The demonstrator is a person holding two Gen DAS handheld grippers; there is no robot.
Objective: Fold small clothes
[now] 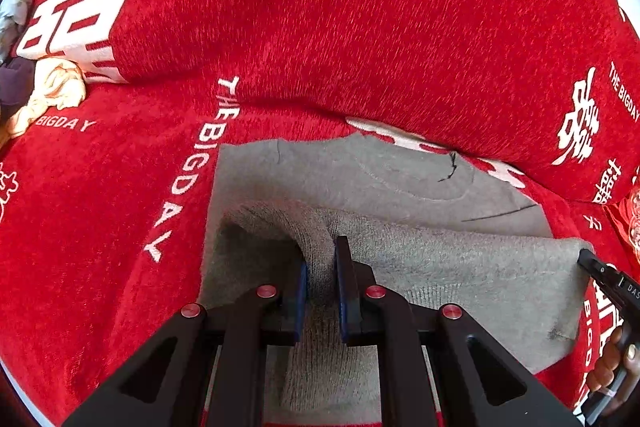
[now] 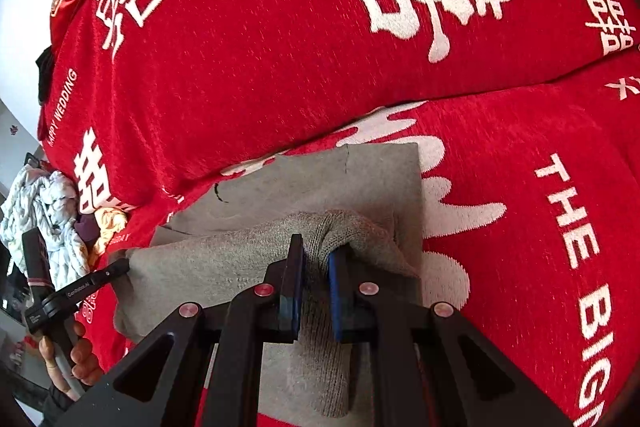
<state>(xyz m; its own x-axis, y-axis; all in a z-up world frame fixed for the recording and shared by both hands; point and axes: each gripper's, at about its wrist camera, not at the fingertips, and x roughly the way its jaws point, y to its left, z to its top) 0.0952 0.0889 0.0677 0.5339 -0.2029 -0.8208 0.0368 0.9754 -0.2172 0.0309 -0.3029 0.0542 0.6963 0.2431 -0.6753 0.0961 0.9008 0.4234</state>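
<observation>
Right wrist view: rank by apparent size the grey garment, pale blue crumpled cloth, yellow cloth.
1. grey garment, though it lies nearest the camera, which inflates it
2. pale blue crumpled cloth
3. yellow cloth, partly hidden

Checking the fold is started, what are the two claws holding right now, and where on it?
Both grip the grey garment by its folded-over edge: left claw at one end, right claw at the other.

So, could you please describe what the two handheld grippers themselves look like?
Both match: the left gripper and right gripper have matte black angular frames with triangular cutouts, round red bolt caps, and blue pads lining black fingers. Small white lettering marks the left gripper's side. Bare hands grip the handles; no cables show.
</observation>
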